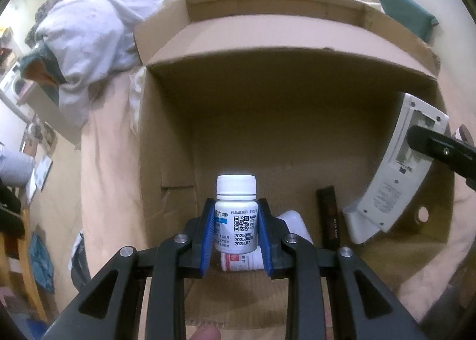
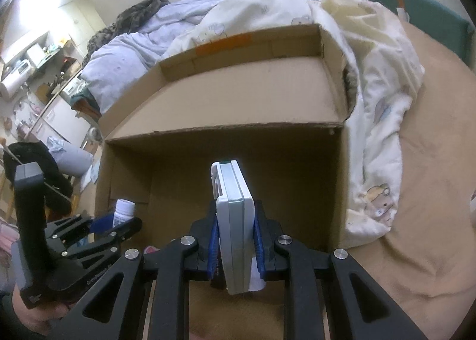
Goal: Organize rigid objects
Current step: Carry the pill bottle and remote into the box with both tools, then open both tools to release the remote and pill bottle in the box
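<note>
Overhead, left tool (image 1: 236,228) clamps a white QR-labelled pill bottle (image 1: 236,215); right tool (image 2: 235,246) pinches a flat white-and-grey remote (image 2: 235,235).

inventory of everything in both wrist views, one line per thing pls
cardboard box: 1, brown, open, on the bed
pill bottle: 1, white, upright between the left gripper's pads, over the box
second bottle: 1, white with red label, lying on the box floor
dark slim item: 1, black, box floor
remote control: 1, white-grey, clamped in the right gripper
bedding: heap, white and pale blue, behind the box
bed sheet: 1, tan, under the box
left gripper: black, blue pads
right gripper: black, blue pads
</note>
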A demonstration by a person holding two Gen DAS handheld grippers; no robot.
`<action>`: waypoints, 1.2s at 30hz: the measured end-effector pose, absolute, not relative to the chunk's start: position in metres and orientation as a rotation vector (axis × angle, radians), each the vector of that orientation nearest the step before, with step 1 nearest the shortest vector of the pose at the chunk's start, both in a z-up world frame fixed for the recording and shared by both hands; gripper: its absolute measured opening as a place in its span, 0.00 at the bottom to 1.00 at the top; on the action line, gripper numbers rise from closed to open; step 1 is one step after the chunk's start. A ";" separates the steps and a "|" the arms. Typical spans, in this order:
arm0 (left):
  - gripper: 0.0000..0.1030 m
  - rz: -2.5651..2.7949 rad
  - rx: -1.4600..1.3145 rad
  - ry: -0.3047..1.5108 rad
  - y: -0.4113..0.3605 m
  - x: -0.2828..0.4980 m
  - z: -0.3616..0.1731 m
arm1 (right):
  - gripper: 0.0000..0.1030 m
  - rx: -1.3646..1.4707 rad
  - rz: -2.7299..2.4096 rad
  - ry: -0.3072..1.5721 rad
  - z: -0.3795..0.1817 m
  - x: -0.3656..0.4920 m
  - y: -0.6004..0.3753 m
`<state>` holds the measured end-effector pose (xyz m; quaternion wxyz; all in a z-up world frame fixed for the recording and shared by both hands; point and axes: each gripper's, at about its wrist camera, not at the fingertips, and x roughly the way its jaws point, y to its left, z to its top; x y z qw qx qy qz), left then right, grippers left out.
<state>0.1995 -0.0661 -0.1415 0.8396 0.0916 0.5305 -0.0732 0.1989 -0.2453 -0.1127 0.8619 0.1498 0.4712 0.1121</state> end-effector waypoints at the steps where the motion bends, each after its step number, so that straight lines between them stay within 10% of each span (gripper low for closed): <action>1: 0.23 -0.153 0.186 1.128 -0.065 0.200 -0.143 | 0.21 0.316 0.237 0.990 -0.113 0.199 -0.244; 18: 0.23 -0.157 0.248 1.148 -0.072 0.196 -0.157 | 0.23 0.334 0.197 1.017 -0.120 0.200 -0.249; 21: 0.23 -0.150 0.256 1.154 -0.072 0.195 -0.160 | 0.37 0.323 0.164 1.023 -0.122 0.201 -0.251; 23: 0.23 -0.134 0.263 1.157 -0.072 0.195 -0.162 | 0.64 0.345 0.158 1.012 -0.121 0.200 -0.253; 36: 0.24 -0.162 0.256 1.138 -0.074 0.190 -0.157 | 1.00 0.328 0.213 0.960 -0.109 0.195 -0.244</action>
